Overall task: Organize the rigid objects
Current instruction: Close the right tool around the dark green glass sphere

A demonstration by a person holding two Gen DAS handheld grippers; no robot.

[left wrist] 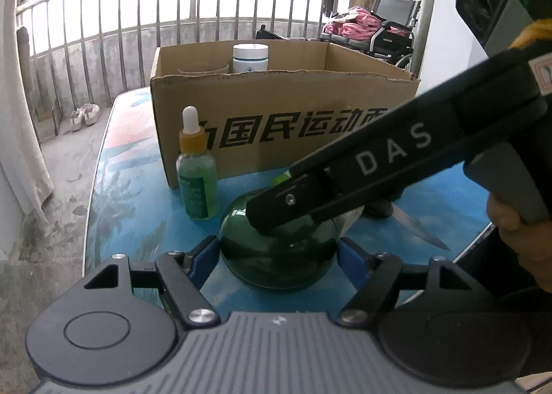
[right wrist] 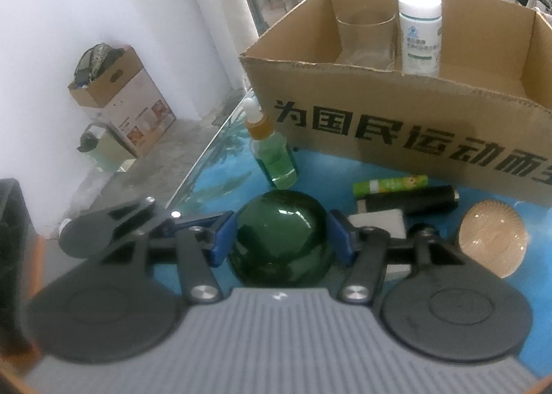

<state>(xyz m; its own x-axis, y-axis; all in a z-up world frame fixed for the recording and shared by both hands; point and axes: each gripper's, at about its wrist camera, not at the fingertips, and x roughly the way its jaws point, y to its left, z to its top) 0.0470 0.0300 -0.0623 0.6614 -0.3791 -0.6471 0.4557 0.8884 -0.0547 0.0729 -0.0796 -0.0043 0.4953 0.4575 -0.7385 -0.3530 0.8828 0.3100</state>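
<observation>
A dark green glass dome (left wrist: 279,252) rests on the blue table (left wrist: 145,221). My left gripper (left wrist: 278,261) straddles it, blue pads just beside its sides. My right gripper (right wrist: 281,238) also straddles the same dome (right wrist: 281,238), pads close to or touching its sides; its body (left wrist: 396,166) crosses the left wrist view above the dome. A green dropper bottle (left wrist: 196,176) stands left of the dome, also in the right wrist view (right wrist: 274,155). The cardboard box (right wrist: 396,114) holds a white pill bottle (right wrist: 421,35) and a clear glass (right wrist: 365,38).
Beside the dome lie a green tube (right wrist: 390,185), a black cylinder (right wrist: 414,200), a white block (right wrist: 379,221) and a ribbed tan dish (right wrist: 493,242). A knife blade (left wrist: 421,228) lies right. The table edge (left wrist: 93,186) drops to the concrete floor at left. A railing stands behind.
</observation>
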